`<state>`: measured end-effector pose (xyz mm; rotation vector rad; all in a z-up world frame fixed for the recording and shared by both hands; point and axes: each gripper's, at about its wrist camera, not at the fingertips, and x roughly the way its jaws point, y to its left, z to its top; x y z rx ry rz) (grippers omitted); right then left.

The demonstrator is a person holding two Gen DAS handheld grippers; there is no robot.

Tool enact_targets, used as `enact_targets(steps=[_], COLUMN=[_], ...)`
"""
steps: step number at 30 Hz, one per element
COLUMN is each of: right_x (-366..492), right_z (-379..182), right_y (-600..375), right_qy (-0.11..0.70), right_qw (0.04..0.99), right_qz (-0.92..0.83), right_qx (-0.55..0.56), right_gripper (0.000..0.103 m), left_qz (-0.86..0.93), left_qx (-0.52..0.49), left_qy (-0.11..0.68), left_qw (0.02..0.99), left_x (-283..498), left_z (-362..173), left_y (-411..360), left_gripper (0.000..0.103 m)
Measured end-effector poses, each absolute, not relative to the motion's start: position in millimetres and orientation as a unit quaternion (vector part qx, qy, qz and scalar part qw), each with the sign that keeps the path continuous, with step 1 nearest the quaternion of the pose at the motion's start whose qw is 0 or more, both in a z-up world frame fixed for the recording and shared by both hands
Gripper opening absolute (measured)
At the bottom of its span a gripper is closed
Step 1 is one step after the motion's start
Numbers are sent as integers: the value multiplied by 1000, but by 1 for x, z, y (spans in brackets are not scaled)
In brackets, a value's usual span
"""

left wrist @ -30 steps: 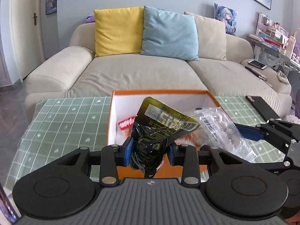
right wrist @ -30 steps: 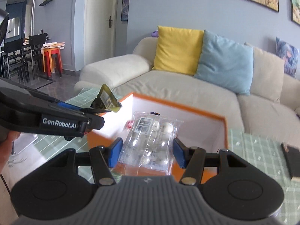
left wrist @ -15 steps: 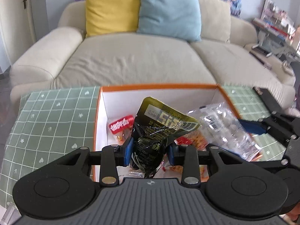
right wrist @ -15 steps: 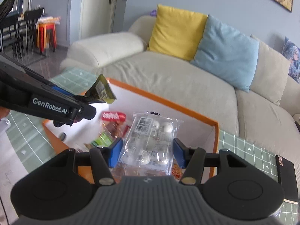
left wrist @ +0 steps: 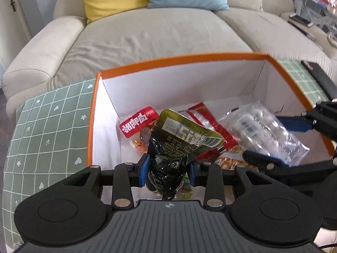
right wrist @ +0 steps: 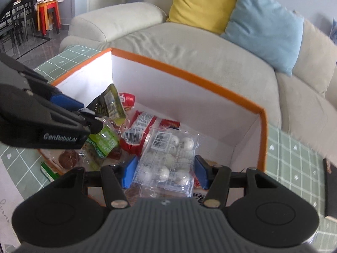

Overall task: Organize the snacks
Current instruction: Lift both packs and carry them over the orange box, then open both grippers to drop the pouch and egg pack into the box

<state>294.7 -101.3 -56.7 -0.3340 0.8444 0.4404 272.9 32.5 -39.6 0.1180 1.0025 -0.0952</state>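
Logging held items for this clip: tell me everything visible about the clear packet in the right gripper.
The clear packet is a crinkly transparent plastic bag of small whitish balls, with a white barcode label near its top. It stands nearly upright, pinched at both side edges by the right gripper blue fingers, above the snacks in the orange-rimmed box.

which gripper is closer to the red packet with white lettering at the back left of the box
Left. The left gripper, clamped on a dark pouch, hangs just in front of the red packet. The right gripper, holding a clear bag, is farther right.
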Motion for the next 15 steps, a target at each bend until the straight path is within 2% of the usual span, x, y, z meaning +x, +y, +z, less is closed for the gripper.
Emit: enact_targets(steps=[12, 15], right_x=[311, 312], right_z=[-75, -76], right_y=[-86, -85], right_qy=[439, 439], right_qw=[861, 862], right_qz=[192, 186], right_qx=[-169, -174], right_gripper=[57, 58], left_qz=[-8, -4], left_qx=[74, 75], left_qy=[516, 516], left_qw=[853, 853], left_x=[289, 289], left_z=[-55, -56], left_y=[29, 28], left_gripper=[41, 45])
